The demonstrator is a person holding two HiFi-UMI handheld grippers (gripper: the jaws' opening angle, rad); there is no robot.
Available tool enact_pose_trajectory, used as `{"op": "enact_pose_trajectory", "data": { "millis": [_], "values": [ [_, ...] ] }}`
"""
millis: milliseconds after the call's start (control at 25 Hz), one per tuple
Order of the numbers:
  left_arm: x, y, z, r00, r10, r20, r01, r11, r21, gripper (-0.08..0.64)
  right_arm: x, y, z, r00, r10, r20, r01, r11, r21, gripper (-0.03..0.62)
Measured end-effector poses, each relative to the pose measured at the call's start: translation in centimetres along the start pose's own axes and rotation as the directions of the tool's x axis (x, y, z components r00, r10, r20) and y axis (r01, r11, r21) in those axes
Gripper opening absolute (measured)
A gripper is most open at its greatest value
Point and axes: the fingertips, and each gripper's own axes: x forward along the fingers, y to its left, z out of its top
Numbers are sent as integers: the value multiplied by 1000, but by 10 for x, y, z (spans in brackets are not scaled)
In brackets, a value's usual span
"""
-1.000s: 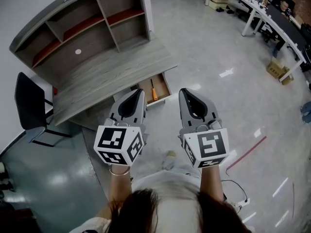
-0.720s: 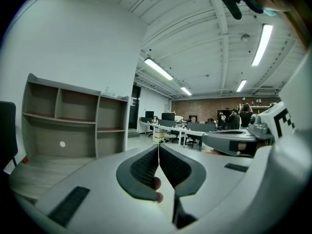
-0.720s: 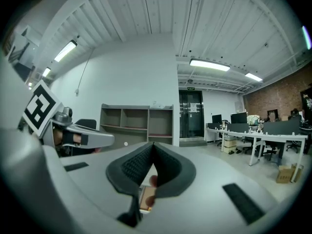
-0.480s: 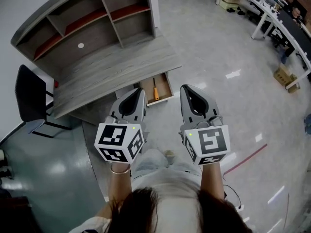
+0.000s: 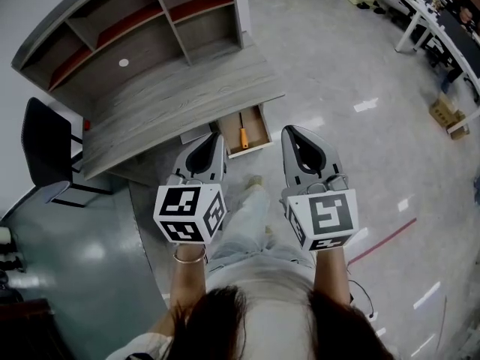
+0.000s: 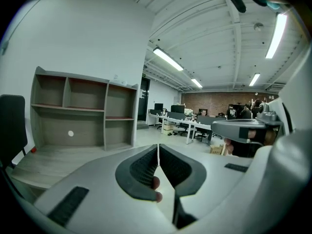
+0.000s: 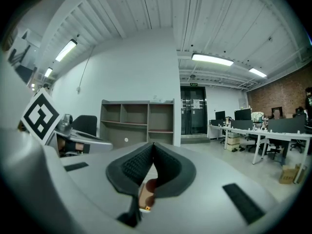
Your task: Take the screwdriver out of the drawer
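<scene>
Since both tongs are empty, the reach hasn't started. Left to right: chair [image 5: 41, 152] at the far left, then the shelf unit [image 5: 135, 28] standing on the back of the table [image 5: 172, 100]. Your left tongs [image 5: 215, 136] are pressed together, nothing between them. Next comes the drawer [image 5: 257, 128], pulled open from under the table's right end, low by the floor. The screwdriver [image 5: 243, 136] lies inside it, toward its left side, nothing touching it. Its long axis runs along the drawer's depth; the orange handle seems to sit toward the drawer front and the shaft toward the table. Your right tongs [image 5: 292, 130] are together too and carry nothing.

From overhead the tool sits between the two tips, ahead of them and well below. It looks closer to the left tip, though depth is hard to judge. Both tongs point roughly level, over the drawer, not into it. You'd need to drop, tip down, open up and close across the handle.
</scene>
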Motion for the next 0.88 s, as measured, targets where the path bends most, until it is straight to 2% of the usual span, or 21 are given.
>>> {"op": "enact_pose_trajectory", "data": {
  "millis": [320, 880],
  "values": [
    [43, 17, -9, 1000, 6, -17, -6, 1000, -8, 20, 37, -20, -13, 999, -26, -20, 26, 1000, 0, 26],
    [124, 62, -52, 992, -5, -125, -1, 999, -46, 20, 129, -43, -54, 994, -30, -108, 29, 999, -15, 26]
  ]
}}
